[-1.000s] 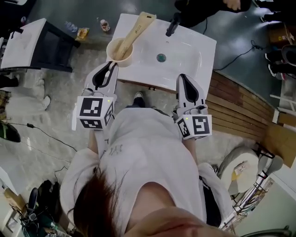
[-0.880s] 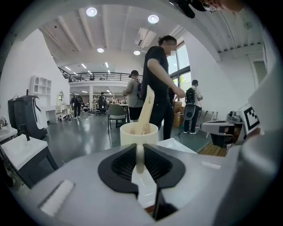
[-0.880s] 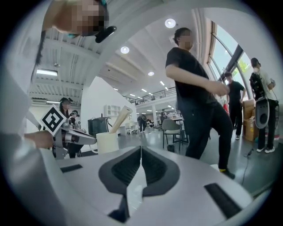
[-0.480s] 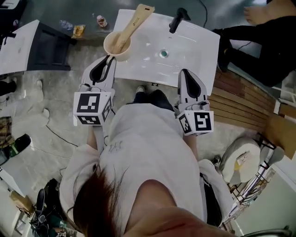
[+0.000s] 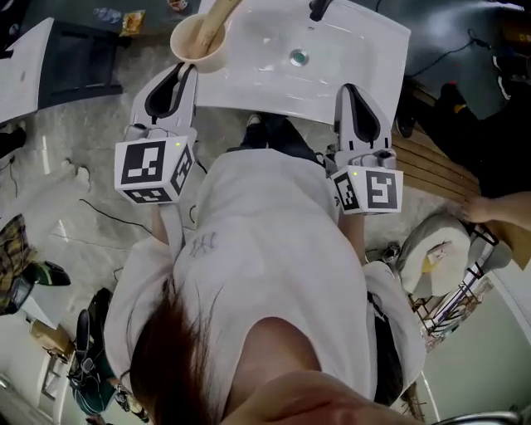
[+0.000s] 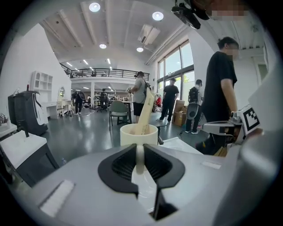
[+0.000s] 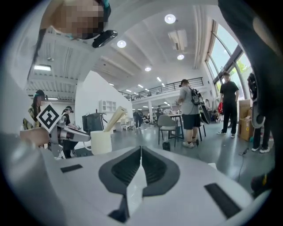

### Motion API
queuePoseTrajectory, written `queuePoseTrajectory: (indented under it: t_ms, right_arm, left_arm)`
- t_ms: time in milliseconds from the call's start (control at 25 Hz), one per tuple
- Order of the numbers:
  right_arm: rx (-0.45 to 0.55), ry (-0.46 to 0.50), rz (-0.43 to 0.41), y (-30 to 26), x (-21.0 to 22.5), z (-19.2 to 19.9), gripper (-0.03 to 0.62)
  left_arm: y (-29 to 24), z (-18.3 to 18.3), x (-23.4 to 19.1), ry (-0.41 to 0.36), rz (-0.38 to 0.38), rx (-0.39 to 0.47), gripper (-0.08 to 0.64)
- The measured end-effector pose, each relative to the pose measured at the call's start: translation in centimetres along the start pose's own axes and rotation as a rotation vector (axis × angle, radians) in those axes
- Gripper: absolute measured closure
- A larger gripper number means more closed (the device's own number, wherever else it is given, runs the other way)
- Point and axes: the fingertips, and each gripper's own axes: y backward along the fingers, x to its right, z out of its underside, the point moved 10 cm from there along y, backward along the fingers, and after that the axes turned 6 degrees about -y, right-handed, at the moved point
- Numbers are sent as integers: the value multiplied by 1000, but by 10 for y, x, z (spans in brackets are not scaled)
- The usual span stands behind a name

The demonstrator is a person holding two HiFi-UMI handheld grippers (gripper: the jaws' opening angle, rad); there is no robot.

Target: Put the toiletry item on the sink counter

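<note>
Toiletry item (image 5: 217, 12): pale, long, leaning in cream cup (image 5: 197, 41), table's (image 5: 365, 50) far left corner.
Left gripper (image 5: 182, 68): jaws slightly spread, holding nothing.
Right gripper (image 5: 355, 90): jaws pressed together, holding nothing.

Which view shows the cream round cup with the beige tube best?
The left gripper view: the cream round cup stands large, straight ahead. The head view crops its beige tube at the top; the right gripper view shows it small.

Cup (image 6: 139, 134) with tube (image 6: 145, 110) beyond fingers (image 6: 119, 165)
</note>
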Motion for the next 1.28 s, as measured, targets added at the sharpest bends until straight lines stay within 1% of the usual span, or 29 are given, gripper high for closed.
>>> queuePoseTrajectory:
  t_ms: [200, 360, 600, 760, 880, 1080, 1280]
  right_arm:
    - [0, -2, 25, -8, 20, -6, 581]
    - [0, -5, 35, -10, 44, -10, 581]
    - [9, -4, 0, -14, 87, -23, 581]
    - [8, -7, -28, -31, 96, -19, 581]
    - [-16, -16, -34, -33, 109, -15, 581]
    - [-22, -37, -10, -31, 121, -18, 581]
    - [-14, -27, 57, -26, 130, -24, 581]
  left_arm:
    - [-13, -8, -1, 2, -10, -4, 505]
    - [-27, -16, 9, -2, -17, -5, 505]
    - [-44, -37, 38, -13, -44, 5, 505]
    - [-52, -35, 35, -7, -73, 5, 505]
    - [-56, -35, 42, 5, -90, 2, 505]
    - [-67, -38, 46, 8, -68, -19, 505]
    - [-79, -44, 45, 4, -21, -5, 505]
